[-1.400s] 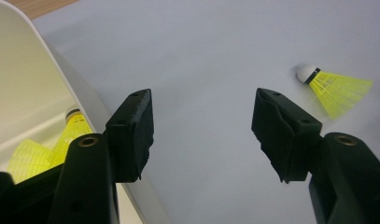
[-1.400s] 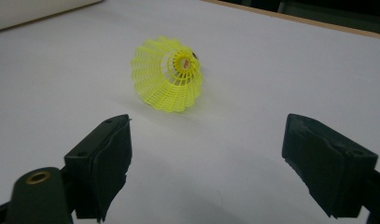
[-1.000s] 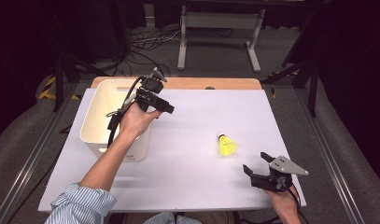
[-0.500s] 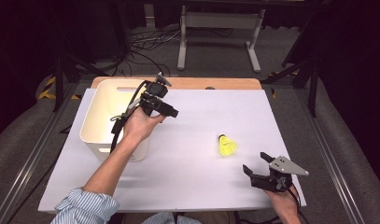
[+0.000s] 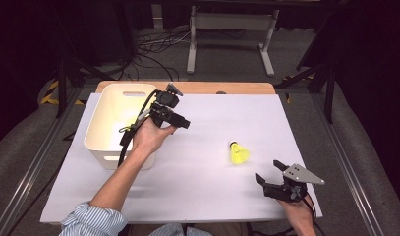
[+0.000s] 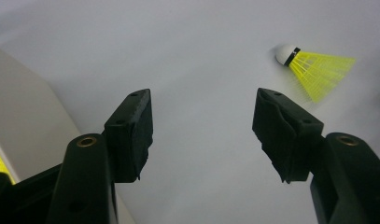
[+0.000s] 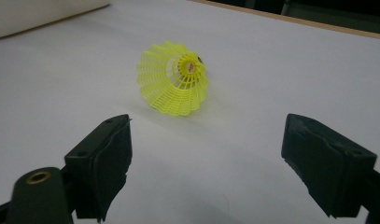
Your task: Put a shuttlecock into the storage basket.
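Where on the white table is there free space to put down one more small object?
The widest bare patch lies between the white bin, the yellow shuttlecock and the near table edge. The far right part, beyond the shuttlecock, is also bare. It is crowded at the bin, where the left gripper hovers, and at the near right corner around the right gripper.

White table (image 5: 202, 191); shuttlecock (image 5: 239, 153), bin (image 5: 109, 147)
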Motion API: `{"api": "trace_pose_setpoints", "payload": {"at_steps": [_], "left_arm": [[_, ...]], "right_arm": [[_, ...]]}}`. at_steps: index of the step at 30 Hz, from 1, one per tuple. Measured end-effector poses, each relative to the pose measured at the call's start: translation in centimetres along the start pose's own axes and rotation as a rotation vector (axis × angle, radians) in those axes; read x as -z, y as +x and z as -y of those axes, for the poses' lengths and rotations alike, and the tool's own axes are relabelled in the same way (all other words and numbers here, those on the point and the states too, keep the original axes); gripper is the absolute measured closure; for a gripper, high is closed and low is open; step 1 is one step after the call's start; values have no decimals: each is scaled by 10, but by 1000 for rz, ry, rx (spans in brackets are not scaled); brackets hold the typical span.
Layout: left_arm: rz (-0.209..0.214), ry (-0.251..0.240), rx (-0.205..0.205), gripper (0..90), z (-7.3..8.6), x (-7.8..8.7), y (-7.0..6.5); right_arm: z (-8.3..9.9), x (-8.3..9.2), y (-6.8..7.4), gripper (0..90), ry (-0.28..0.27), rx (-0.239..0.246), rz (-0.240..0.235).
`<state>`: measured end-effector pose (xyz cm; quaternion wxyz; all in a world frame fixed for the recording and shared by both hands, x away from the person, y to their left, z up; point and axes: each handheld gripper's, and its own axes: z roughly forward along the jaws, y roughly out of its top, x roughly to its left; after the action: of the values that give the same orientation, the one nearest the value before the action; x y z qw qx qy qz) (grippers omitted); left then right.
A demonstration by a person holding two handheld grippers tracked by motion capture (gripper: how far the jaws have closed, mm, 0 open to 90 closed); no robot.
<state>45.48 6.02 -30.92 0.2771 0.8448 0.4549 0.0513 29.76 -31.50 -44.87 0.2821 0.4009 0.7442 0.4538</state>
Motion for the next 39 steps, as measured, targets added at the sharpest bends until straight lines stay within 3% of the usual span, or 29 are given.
{"api": "trace_pose_setpoints", "payload": {"at_steps": [24, 30, 39], "left_arm": [[-7, 14, -37, 386, 9, -14, -16], [6, 14, -29, 386, 14, -20, -17], [24, 24, -29, 383, 26, -35, -23]], "right_arm": [[-9, -4, -1, 233, 38, -45, -25], [-15, -9, -5, 286, 77, -67, -37], [-22, -25, -9, 381, 183, -75, -59]]}}
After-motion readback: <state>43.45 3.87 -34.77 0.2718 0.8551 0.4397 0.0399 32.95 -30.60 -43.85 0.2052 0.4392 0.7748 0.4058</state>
